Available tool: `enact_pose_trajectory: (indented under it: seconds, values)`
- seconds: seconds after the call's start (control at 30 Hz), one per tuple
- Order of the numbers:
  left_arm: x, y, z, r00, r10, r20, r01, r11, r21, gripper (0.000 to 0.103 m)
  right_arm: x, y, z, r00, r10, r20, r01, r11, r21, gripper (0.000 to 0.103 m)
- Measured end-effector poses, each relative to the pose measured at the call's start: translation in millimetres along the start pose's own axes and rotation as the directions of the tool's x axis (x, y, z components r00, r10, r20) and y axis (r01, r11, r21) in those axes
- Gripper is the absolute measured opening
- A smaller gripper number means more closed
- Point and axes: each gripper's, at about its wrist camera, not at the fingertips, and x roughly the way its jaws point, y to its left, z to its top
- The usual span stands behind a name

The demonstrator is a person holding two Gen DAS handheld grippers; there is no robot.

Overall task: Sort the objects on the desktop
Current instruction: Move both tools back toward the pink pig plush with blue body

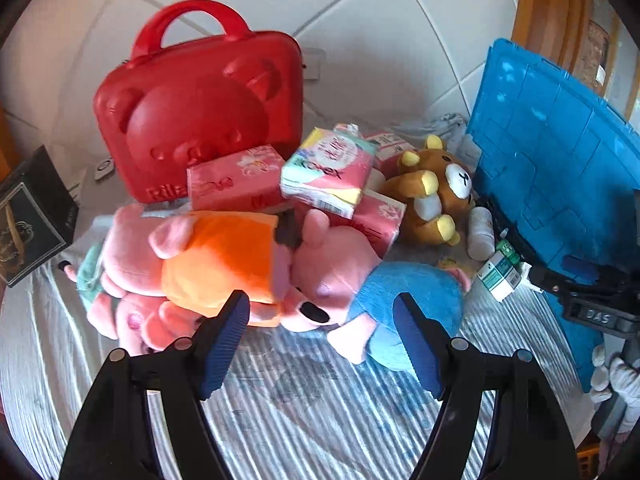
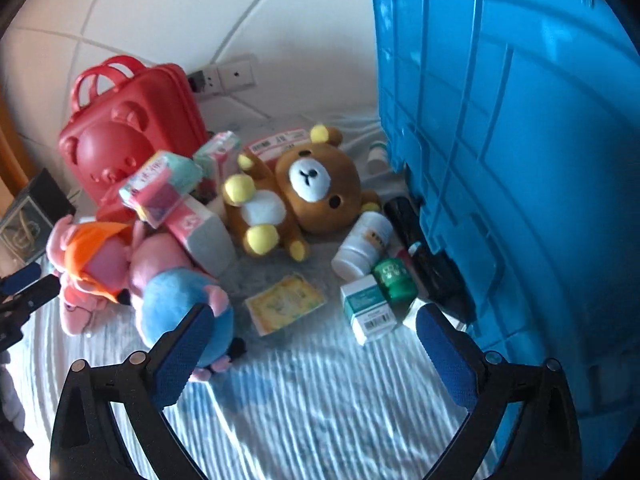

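A pile lies on a striped cloth. A pink plush in an orange shirt [image 1: 224, 256] [image 2: 96, 256] and a pink plush in a blue shirt [image 1: 408, 308] [image 2: 184, 304] lie in front. Behind them are tissue packs [image 1: 328, 172] [image 2: 164, 184] and a brown bear plush [image 1: 436, 188] [image 2: 304, 192]. A white bottle [image 2: 364, 244], a green bottle [image 2: 394, 278], a white-green box [image 2: 368, 312] and a yellow sachet [image 2: 286, 304] lie to the right. My left gripper [image 1: 322, 308] is open just before the two pink plushes. My right gripper [image 2: 314, 316] is open, empty, near the sachet and box.
A red bear-shaped case [image 1: 200, 108] [image 2: 124, 128] stands at the back against the tiled wall. A big blue plastic crate [image 1: 560, 152] [image 2: 512, 168] stands at the right. A dark box [image 1: 32, 216] sits at the far left. A wall socket [image 2: 228, 78] is behind.
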Motion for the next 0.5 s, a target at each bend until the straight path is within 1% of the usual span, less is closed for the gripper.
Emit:
enact_pose_trajectory:
  seconds: [0.03,0.07,0.13,0.27,0.33,0.4,0.43,0.47,0.5]
  values:
    - [9,-6,0,1.0,-0.017,-0.014,0.017,1.0,0.006,0.074,12,-3,-5,1.0,-0.007,-0.023,0.007,1.0,0.004,0.072]
    - [17,-12,1,0.999,-0.032,-0.026,0.033,0.999,0.013,0.074,23,-6,-9,0.999,-0.007,-0.046,0.007,1.0,0.01,0.068]
    - [32,-25,6,0.998,-0.051,-0.043,0.052,0.998,0.029,0.074,40,-11,-18,0.996,-0.018,-0.083,0.019,1.0,0.013,0.067]
    - [59,-53,20,0.995,-0.066,-0.068,0.071,0.995,0.067,0.074,59,-20,-24,0.995,-0.057,-0.086,0.058,0.998,0.008,0.067]
    - [78,-63,25,0.991,-0.05,-0.122,0.059,0.996,0.074,0.074,68,-28,-23,0.993,-0.06,-0.099,0.062,0.998,0.019,0.067]
    - [94,-65,24,0.983,-0.046,-0.176,0.055,0.997,0.051,0.074,80,-34,-21,0.991,-0.07,-0.115,0.073,0.997,0.022,0.068]
    - [98,-63,22,0.981,-0.053,-0.187,0.061,0.998,0.033,0.074,87,-36,-19,0.989,-0.071,-0.127,0.074,0.997,0.019,0.068]
    - [97,-61,21,0.981,-0.061,-0.183,0.067,0.997,0.026,0.074,94,-38,-19,0.987,-0.071,-0.147,0.075,0.997,0.017,0.068]
    - [95,-59,20,0.981,-0.063,-0.185,0.07,0.997,0.03,0.074,102,-40,-19,0.984,-0.065,-0.165,0.069,0.997,0.019,0.065]
